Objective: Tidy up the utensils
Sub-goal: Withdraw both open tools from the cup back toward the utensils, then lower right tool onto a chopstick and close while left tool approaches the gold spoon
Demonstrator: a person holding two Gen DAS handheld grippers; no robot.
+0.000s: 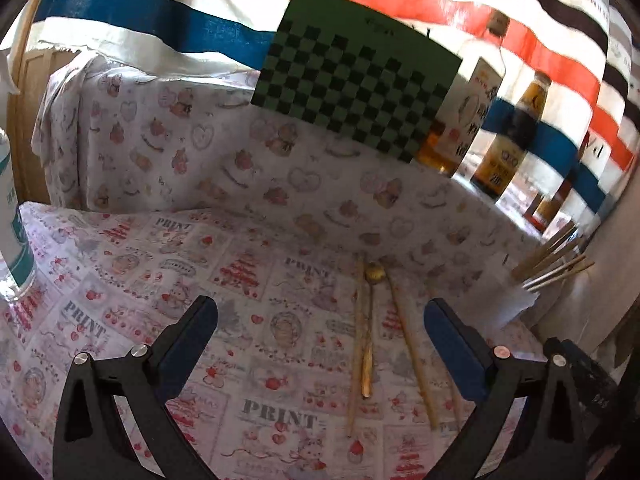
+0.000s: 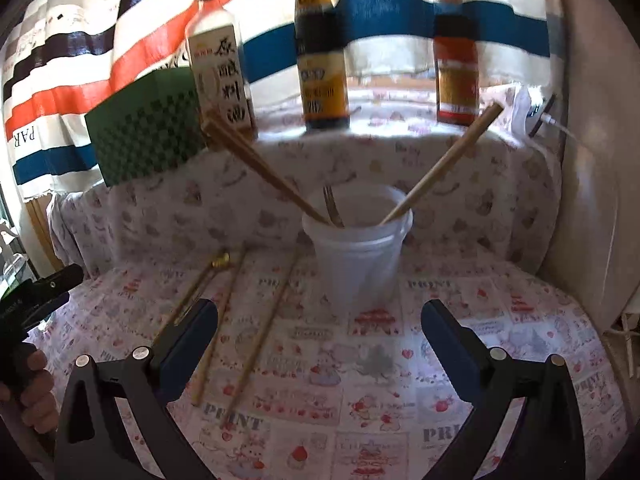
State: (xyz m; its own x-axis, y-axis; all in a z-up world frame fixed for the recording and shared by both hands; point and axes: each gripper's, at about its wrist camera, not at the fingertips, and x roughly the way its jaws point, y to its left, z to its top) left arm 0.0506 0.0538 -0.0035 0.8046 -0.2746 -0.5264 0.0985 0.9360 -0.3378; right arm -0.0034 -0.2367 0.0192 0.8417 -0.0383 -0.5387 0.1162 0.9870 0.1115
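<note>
A translucent plastic cup [image 2: 358,256] stands on the printed tablecloth and holds several chopsticks [image 2: 256,168] and a metal utensil [image 2: 334,206]. It also shows at the right edge of the left wrist view [image 1: 512,304]. Two loose chopsticks [image 2: 260,336] and a gold spoon [image 2: 222,261] lie on the cloth left of the cup. In the left wrist view the gold spoon [image 1: 370,328] lies between the chopsticks [image 1: 412,352]. My left gripper [image 1: 320,344] is open and empty above the cloth. My right gripper [image 2: 320,344] is open and empty in front of the cup.
Three sauce bottles [image 2: 322,48] stand on a ledge behind the cup. A green checkered board [image 1: 356,76] leans against the striped cloth. A clear bottle [image 1: 12,232] stands at the far left. The left hand-held gripper [image 2: 32,292] shows at the left edge.
</note>
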